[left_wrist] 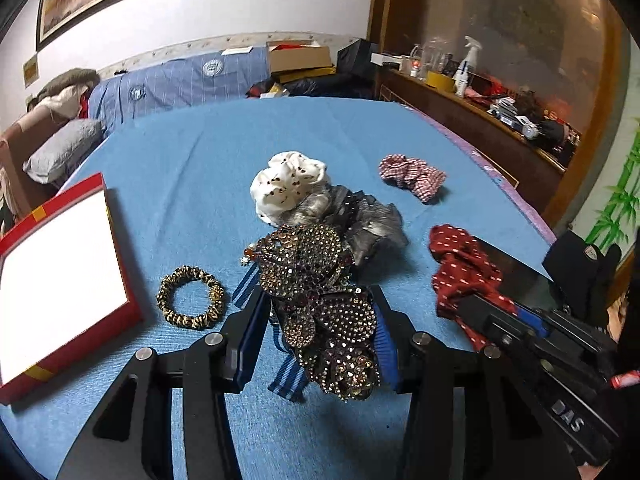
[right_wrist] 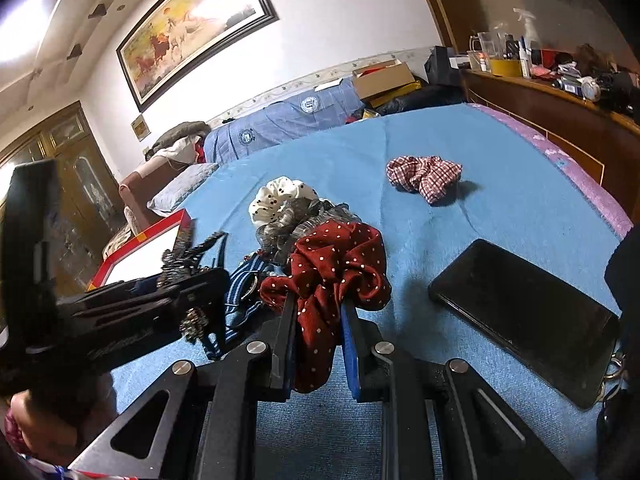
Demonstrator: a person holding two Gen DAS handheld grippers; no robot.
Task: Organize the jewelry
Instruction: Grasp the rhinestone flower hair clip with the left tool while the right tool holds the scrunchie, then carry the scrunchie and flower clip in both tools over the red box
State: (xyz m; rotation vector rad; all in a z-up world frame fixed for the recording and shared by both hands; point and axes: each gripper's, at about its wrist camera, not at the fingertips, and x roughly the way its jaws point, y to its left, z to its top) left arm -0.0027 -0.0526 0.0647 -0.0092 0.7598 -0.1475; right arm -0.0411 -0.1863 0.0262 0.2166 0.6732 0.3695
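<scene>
Left gripper (left_wrist: 320,320): fingers clamped on a bronze rhinestone flower hair clip (left_wrist: 320,300), lifted above the blue bed cover (left_wrist: 200,168).
Right gripper (right_wrist: 318,332): fingers narrow, pinching a dark red white-dotted fabric scrunchie (right_wrist: 336,272).
Striped ribbon: a blue-and-white band (left_wrist: 286,380) hangs under the clip.
Left side: a leopard-print scrunchie (left_wrist: 190,298) lies beside a red box with white lining (left_wrist: 60,280).
Far middle: a cream dotted scrunchie (left_wrist: 290,184) touches a grey sheer one (left_wrist: 360,216).
Far right: a red checked scrunchie (left_wrist: 412,176) lies apart.
Near right: a black phone (right_wrist: 524,312).
</scene>
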